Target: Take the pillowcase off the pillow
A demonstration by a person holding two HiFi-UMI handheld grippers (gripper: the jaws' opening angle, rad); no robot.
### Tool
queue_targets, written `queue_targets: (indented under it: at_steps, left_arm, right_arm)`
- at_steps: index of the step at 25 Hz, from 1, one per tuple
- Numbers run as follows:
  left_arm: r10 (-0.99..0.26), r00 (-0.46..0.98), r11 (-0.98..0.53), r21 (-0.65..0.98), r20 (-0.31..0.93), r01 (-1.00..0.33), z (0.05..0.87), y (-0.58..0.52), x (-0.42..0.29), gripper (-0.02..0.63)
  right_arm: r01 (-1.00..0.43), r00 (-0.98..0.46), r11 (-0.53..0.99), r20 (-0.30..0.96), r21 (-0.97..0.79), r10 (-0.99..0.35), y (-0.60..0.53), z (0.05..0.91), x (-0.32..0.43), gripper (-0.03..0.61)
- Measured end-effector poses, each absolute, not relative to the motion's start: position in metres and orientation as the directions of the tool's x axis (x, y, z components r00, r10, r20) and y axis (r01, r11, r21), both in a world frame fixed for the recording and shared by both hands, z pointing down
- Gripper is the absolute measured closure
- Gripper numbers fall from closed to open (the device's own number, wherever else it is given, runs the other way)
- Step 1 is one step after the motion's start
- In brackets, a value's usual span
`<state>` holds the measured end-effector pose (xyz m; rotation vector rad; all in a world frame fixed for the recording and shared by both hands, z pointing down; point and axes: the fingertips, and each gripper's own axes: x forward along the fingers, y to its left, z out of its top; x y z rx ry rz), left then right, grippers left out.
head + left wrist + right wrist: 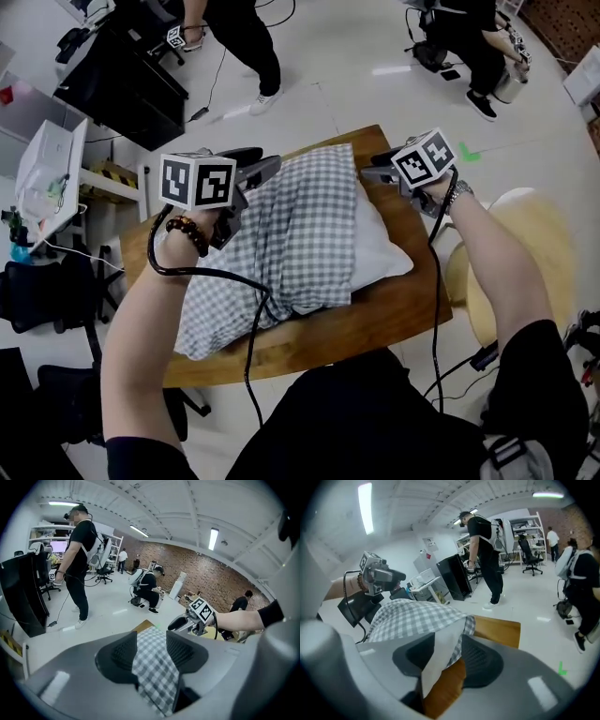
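A pillow [382, 251] lies on the wooden table [394, 309], its far part inside a grey-and-white checked pillowcase [300, 234] and its white near-right part bare. My left gripper [253, 173] is at the pillowcase's far left corner. In the left gripper view checked cloth [154, 667] lies between the spread jaws of that gripper [151, 651], loose at the lower left. My right gripper [375, 169] is at the far right corner. In the right gripper view a white pillow corner [440, 663] and a checked hem sit between the jaws of the right gripper [447, 656], with a gap beside them.
A pale round stool [534, 225] stands right of the table. A black cabinet [122, 84] and a white cart [52, 169] are at the far left, a black chair [37, 291] at the near left. People stand and crouch on the floor beyond the table.
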<state>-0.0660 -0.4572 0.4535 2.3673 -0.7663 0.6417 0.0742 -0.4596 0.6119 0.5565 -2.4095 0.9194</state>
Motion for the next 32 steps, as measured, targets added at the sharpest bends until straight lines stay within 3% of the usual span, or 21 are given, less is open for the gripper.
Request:
queue_targets:
  at_steps: [12, 18, 32]
  left_arm:
    - [-0.138, 0.643, -0.783, 0.314, 0.753, -0.536, 0.52, -0.521, -0.053, 0.379]
    - [-0.047, 0.638, -0.739, 0.403, 0.769, -0.54, 0.561, -0.543, -0.075, 0.376]
    - [0.101, 0.625, -0.659, 0.523, 0.774, -0.54, 0.634, -0.536, -0.082, 0.376]
  right_arm:
    - [-0.354, -0.901, 0.583, 0.434, -0.731, -0.002, -0.491, 0.644, 0.041, 0.348]
    - [-0.269, -0.942, 0.511, 0.333, -0.817, 0.037, -0.502, 0.65, 0.037, 0.348]
    - [-0.149, -0.956, 0.507, 0.256, -0.849, 0.146, -0.492, 0.666, 0.013, 0.365]
